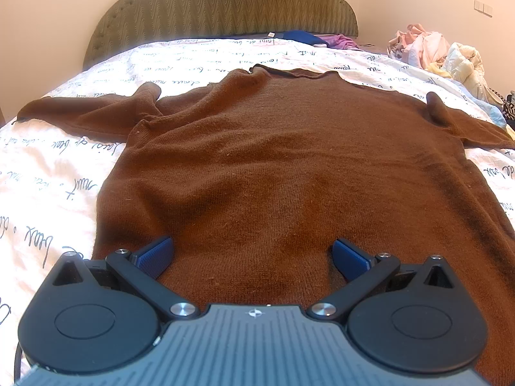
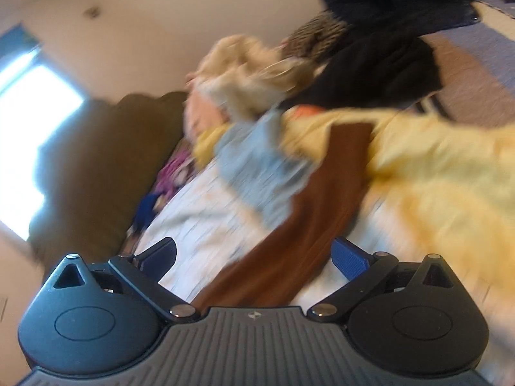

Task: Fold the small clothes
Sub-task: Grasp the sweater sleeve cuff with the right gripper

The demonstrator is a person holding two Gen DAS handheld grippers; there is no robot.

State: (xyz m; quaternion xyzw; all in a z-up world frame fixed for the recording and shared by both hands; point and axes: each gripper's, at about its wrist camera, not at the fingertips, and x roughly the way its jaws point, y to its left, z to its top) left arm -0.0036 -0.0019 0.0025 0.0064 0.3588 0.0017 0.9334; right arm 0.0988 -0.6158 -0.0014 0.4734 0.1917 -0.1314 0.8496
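A brown knit sweater [image 1: 283, 160] lies flat on the bed, hem toward me, neck toward the headboard, both sleeves spread out sideways. My left gripper [image 1: 252, 257] is open and empty, low over the hem at the sweater's middle. In the blurred, tilted right wrist view, my right gripper [image 2: 254, 257] is open and empty above one brown sleeve [image 2: 309, 212], which runs between the fingers toward a pile of clothes.
The bed has a white sheet with script print [image 1: 64, 167] and a green padded headboard [image 1: 225, 3]. A pile of clothes [image 1: 434, 51] sits at the right; in the right wrist view it shows yellow [image 2: 444, 160], light blue [image 2: 257, 160] and black [image 2: 379, 67] garments.
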